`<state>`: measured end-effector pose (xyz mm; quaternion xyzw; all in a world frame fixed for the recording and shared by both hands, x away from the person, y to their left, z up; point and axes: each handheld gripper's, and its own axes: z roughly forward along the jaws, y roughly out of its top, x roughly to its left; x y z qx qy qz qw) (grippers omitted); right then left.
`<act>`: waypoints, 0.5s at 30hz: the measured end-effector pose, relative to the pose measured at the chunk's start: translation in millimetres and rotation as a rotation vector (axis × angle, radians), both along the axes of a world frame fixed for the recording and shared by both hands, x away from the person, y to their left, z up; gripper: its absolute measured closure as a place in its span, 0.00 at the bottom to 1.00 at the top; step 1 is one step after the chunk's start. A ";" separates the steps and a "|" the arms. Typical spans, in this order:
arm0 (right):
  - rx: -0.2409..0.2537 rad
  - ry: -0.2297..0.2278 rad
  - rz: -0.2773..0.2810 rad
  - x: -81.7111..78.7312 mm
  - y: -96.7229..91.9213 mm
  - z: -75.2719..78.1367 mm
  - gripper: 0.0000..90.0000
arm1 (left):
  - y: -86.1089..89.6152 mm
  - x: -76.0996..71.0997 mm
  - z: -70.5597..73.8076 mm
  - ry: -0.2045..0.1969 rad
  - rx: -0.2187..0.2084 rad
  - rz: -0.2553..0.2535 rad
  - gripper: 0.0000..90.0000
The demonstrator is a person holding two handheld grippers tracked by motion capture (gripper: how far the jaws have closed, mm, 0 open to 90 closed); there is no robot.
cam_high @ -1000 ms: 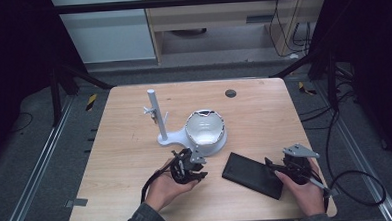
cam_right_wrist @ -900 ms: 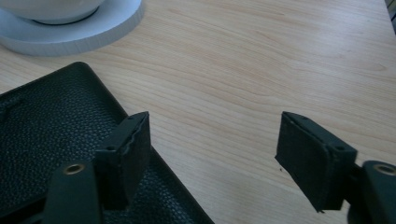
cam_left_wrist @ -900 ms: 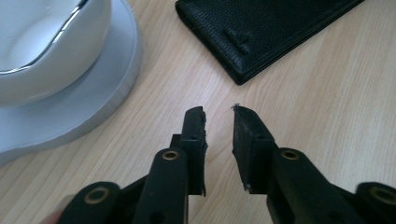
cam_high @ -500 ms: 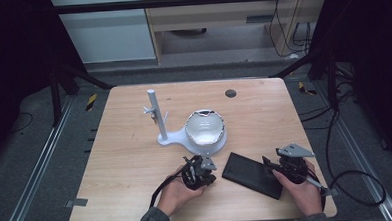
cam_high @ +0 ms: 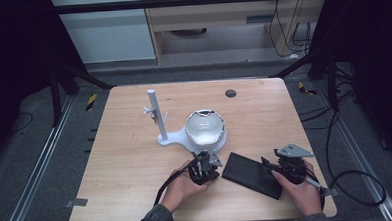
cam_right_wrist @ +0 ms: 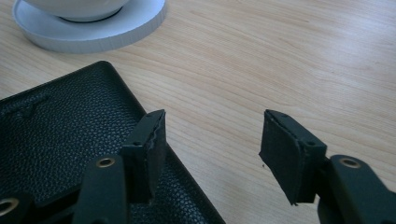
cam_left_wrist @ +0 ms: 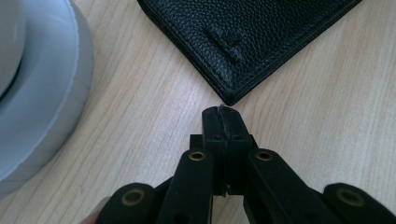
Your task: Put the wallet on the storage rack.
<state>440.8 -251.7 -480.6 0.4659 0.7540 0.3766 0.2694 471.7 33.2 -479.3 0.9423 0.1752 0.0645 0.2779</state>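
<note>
Leather, black and grained, made up the flat wallet (cam_high: 251, 174), which lay near the front edge of the bench (cam_high: 126, 158), toward its right corner, between the two hands. It looked light and thin. I judged it stiff enough to keep its shape when lifted by one side, but soft enough to bend or fall open if it was taken at a corner only. The grain should give the pads some friction, so I did not expect much slipping. It was not fragile.

The left hand-held gripper (cam_left_wrist: 222, 111) had its jaws fully closed on nothing, and its tip stood just beside the near corner of the wallet, apart from it as far as I could tell. The right hand-held gripper (cam_right_wrist: 212, 140) was half open, with one jaw over the wallet's edge and the other over bare wood; it pressed on nothing.

Because the wallet lay flat on the wood, the best place to take hold seemed to be a long edge, after one side was first raised a little. The white stand (cam_high: 177, 136) with its round bowl was near, behind the wallet.
</note>
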 end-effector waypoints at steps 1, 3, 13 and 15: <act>0.001 -0.002 0.005 -0.3 0.0 0.4 0.43 | -1.2 0.9 -0.9 -0.003 0.002 0.000 1.00; 0.007 -0.004 0.006 -0.6 -0.1 0.9 0.43 | -2.4 3.1 -1.8 -0.002 0.003 -0.003 1.00; 0.018 -0.001 0.001 -1.2 -1.4 1.9 0.42 | -5.5 3.6 -2.0 -0.005 0.001 -0.008 1.00; 0.013 -0.009 0.005 -1.1 -1.6 2.2 0.42 | -5.2 3.6 -2.1 0.000 -0.003 -0.009 1.00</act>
